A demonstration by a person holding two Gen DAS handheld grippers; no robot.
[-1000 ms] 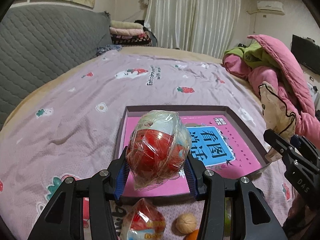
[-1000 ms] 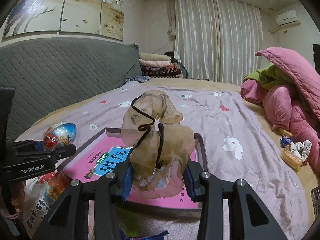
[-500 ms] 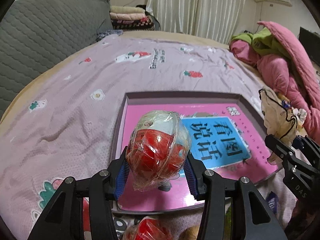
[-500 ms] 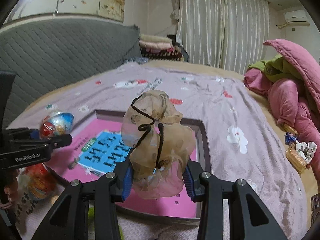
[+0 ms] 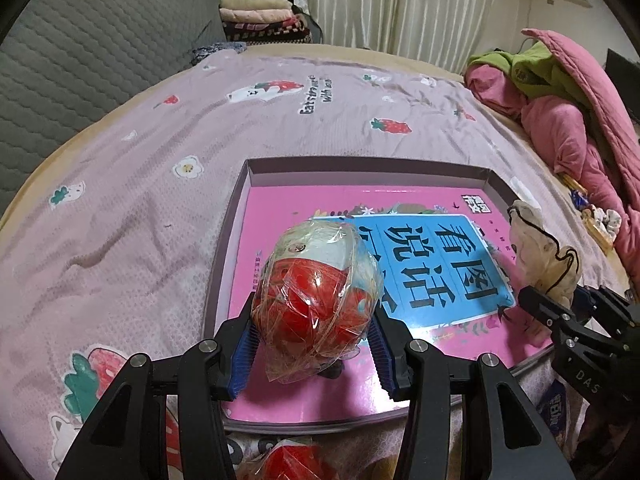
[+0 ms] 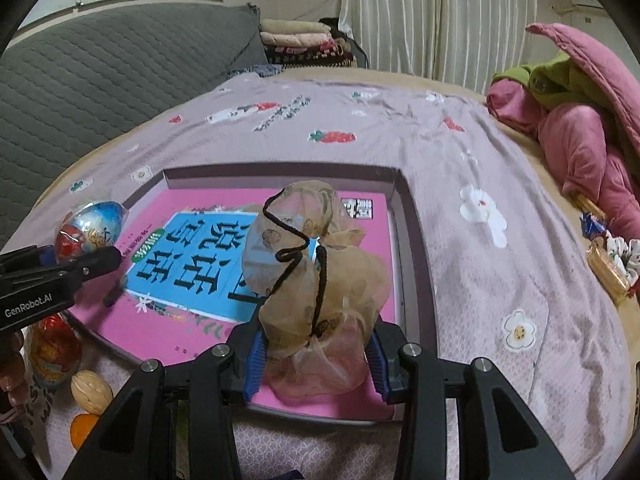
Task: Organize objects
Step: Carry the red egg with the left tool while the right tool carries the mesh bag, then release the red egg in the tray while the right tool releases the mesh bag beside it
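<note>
My left gripper (image 5: 314,356) is shut on a plastic-wrapped toy egg (image 5: 316,300), red below and pale on top, held over the near left part of a shallow box (image 5: 360,166) with a pink and blue printed bottom. My right gripper (image 6: 316,354) is shut on a tan sheer drawstring pouch (image 6: 316,276) with a black cord, held above the box's (image 6: 404,216) near right part. The left gripper and its egg (image 6: 90,226) show at the left of the right wrist view; the pouch (image 5: 544,252) shows at the right of the left wrist view.
The box lies on a mauve strawberry-print bedspread (image 5: 140,200). Near its front left corner lie another wrapped egg (image 6: 52,346), a walnut (image 6: 91,392) and an orange thing (image 6: 82,430). A pink quilt heap (image 6: 580,132) and small snacks (image 6: 608,268) sit at the right; a grey headboard (image 5: 80,52) is left.
Both grippers have moved forward and down over the box, still holding the egg and the pouch. The box now fills more of each view.
</note>
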